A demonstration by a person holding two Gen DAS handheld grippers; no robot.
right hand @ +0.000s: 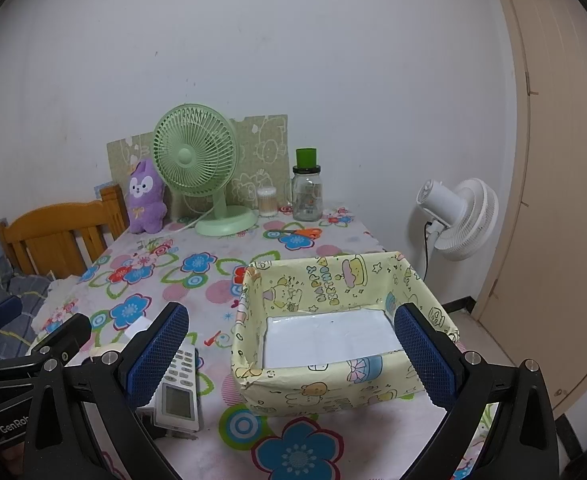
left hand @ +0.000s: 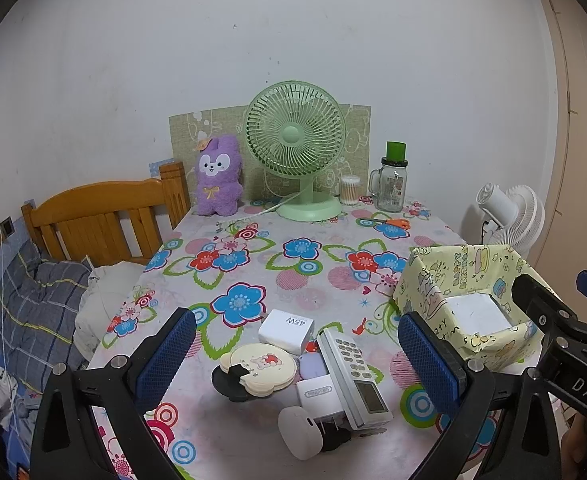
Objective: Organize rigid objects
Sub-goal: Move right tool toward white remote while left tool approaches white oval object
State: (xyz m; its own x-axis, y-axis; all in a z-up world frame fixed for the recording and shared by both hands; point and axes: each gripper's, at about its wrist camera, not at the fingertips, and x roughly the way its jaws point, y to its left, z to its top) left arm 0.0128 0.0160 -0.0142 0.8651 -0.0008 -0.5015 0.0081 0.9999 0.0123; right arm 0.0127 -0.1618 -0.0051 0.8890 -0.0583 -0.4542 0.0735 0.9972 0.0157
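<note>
Left claw, spread and empty, is hovering over the clutter on the table: remote control, white charger, round compact. Right claw, likewise spread, is framing the yellow box, which is holding nothing yet. Sorting is apparently only beginning; next, one claw should descend and pinch a single item.

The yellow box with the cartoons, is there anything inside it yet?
Empty. The yellow box shows only its bare white bottom; the remote and chargers lie outside on the table.
</note>
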